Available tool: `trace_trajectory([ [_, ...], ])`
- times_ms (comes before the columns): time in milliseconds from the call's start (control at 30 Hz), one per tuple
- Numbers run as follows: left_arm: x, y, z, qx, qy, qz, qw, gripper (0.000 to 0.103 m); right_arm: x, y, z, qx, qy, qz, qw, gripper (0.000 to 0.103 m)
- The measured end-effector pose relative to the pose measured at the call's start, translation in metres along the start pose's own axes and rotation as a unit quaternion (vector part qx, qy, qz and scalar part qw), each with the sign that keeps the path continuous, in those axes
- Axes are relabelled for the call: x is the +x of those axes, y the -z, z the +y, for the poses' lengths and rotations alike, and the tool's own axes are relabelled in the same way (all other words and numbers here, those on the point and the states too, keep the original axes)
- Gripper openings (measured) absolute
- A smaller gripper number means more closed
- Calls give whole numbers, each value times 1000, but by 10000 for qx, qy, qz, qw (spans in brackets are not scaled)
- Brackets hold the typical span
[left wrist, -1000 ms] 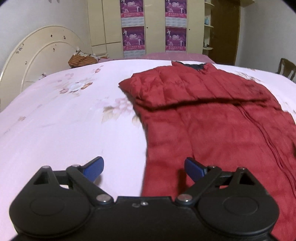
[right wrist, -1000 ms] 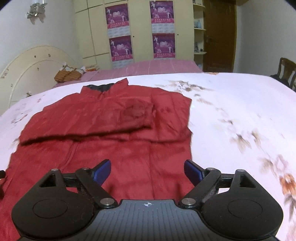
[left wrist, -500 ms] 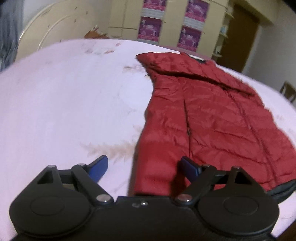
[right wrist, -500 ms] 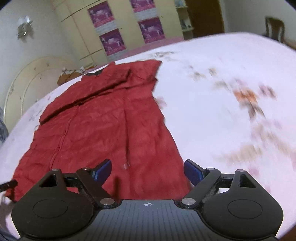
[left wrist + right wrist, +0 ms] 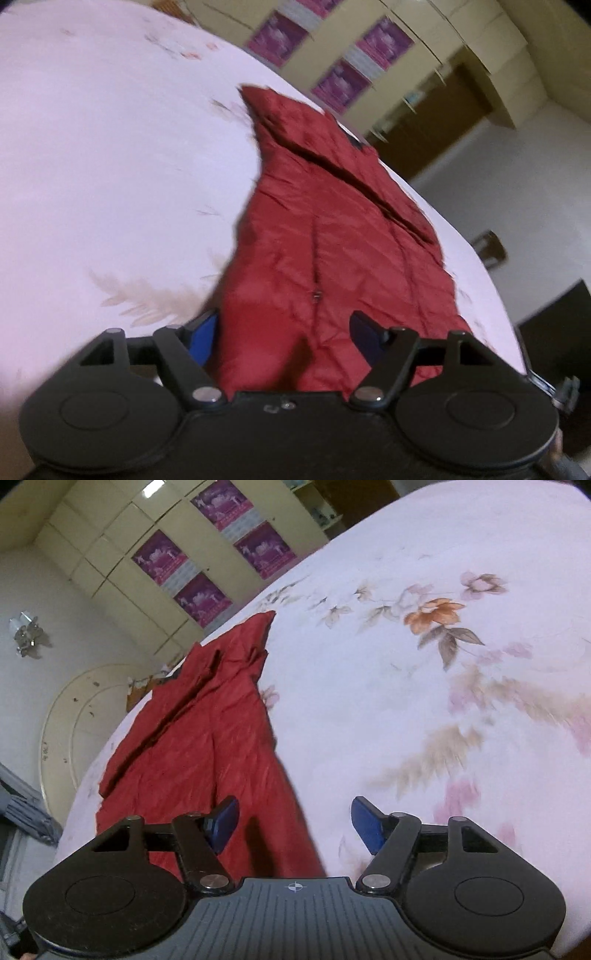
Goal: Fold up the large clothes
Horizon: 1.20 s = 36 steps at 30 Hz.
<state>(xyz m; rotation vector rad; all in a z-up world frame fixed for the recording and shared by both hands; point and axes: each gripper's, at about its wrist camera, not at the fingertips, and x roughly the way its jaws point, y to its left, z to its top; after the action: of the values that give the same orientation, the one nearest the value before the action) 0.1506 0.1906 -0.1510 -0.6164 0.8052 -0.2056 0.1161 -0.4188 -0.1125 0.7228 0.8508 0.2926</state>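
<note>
**A:** What fills the room?

**B:** A wide bed under a pale pink floral bedsheet (image 5: 110,155), printed with an orange blossom (image 5: 434,614) and feathery tan sprays. Behind it stands a cream wardrobe (image 5: 110,565) hung with purple posters (image 5: 159,559), and a rounded cream headboard (image 5: 70,716) rises at the bed's far end.

**A:** And the garment?

**B:** A dark red quilted jacket (image 5: 332,236) lies flat on the sheet, front up, its zipper running down the middle. A sleeve is folded across the chest, and the dark collar points toward the wardrobe. The hem sits at the near edge of the bed, closest to both cameras.

**A:** Where is the left gripper?

**B:** The left gripper (image 5: 284,332) hangs over the hem's left corner. Its jaws are closing but remain well apart; the blue pads (image 5: 203,332) straddle the jacket's side edge, with red fabric between them and neither pad pressing on it.

**A:** The right one?

**B:** The right gripper (image 5: 295,821) hovers at the hem's opposite corner. Its jaws are closing too, still wide. One pad is over the red cloth, the other over bare sheet, so the jacket's edge runs through the gap, ungripped.

**A:** Anything smaller?

**B:** A wall lamp (image 5: 27,635) left of the wardrobe and a wooden chair (image 5: 489,247) beyond the bed.
</note>
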Motion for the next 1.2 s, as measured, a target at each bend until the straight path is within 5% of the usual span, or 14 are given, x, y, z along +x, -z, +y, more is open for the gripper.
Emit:
trace_trajectory([
  [167,9,1,0,93,422,381,9983,70,6,-5,2,-242,-637,728,9950,67],
  [267,9,3,6,-2,482,335,9983,63,7,8,6,-559,-773,970,9907,53],
  [300,10,2,7,-60,477,321,9983,56,7,7,5,-506,-818,943,9909,52],
  [333,11,0,8,-92,469,319,9983,52,9,5,1,-320,-868,932,9913,37],
  [367,14,-1,8,-81,444,332,9984,38,12,3,-2,-183,-863,948,9916,29],
  [400,17,-2,8,-48,408,380,9984,13,15,2,-4,-110,-843,974,9916,21],
  [433,19,-2,8,-56,377,426,9984,9,18,1,-5,-99,-875,996,9911,13],
  [567,-3,6,-6,181,389,-97,9990,6,-10,-2,6,-238,-1405,650,9877,7],
  [700,14,14,2,-6,-48,77,10000,6,3,2,1,-549,-733,930,9914,8],
  [867,-2,10,-10,-131,117,-373,9992,5,-17,-3,10,-509,-882,526,9934,7],
  [1200,-30,-67,-65,285,644,-1370,9881,5,-46,-68,75,-1275,-1156,-259,9847,7],
])
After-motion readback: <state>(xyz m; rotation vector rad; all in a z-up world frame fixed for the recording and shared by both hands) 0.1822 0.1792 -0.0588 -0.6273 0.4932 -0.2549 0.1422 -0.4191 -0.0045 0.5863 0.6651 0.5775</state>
